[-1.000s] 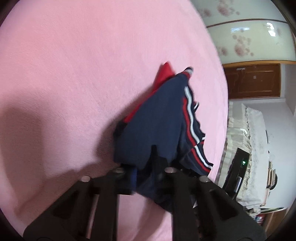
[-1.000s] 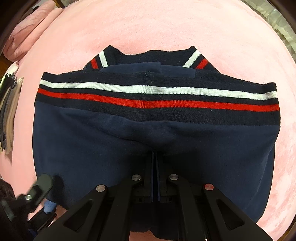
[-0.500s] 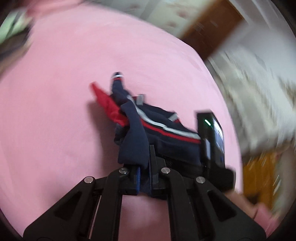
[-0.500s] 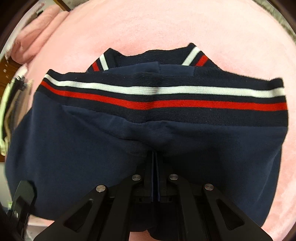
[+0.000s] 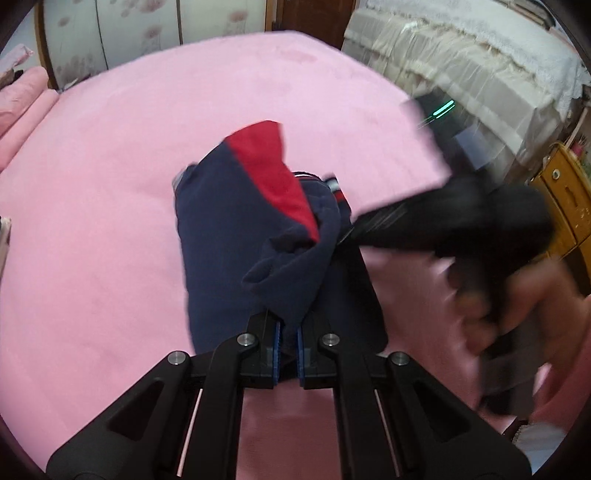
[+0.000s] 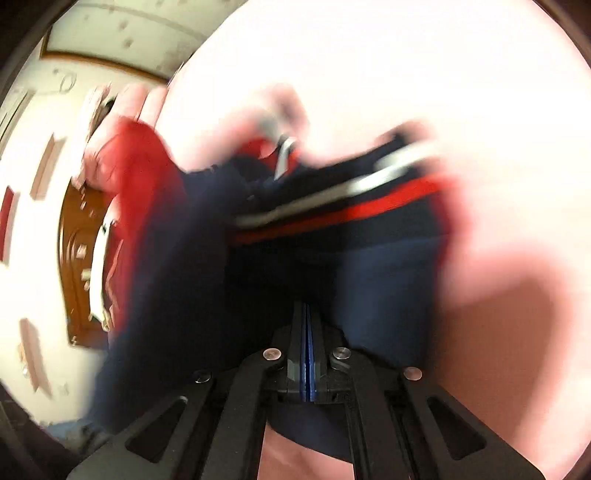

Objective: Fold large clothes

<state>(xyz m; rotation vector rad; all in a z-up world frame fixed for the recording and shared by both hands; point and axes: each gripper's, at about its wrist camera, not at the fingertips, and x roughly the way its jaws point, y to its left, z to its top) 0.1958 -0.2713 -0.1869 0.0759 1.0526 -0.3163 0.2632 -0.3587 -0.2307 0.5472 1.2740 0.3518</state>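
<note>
A navy sweatshirt [image 5: 229, 236] with a red panel [image 5: 273, 170] hangs bunched over the pink bed cover [image 5: 110, 184]. My left gripper [image 5: 289, 326] is shut on a fold of its navy cloth. In the left wrist view my right gripper [image 5: 356, 227] comes in from the right, blurred, held by a hand [image 5: 524, 314], with its tips in the same bundle. In the blurred right wrist view the right gripper [image 6: 306, 314] has its jaws closing tight on navy cloth. The red and white striped hem [image 6: 351, 206] runs slantwise above it, off the bed.
Pink pillows [image 5: 26, 107] lie at the bed's far left. Floral wardrobe doors [image 5: 140, 33] and a brown door [image 5: 314, 18] stand behind. A cream lace-covered piece [image 5: 480, 74] and a wooden cabinet [image 5: 565, 199] are on the right, past the bed's edge.
Both grippers rose and swung sideways with the sweatshirt. The left one rolled, and the right gripper came into its view. The hem, flat on the bed before, is lifted and crumpled.
</note>
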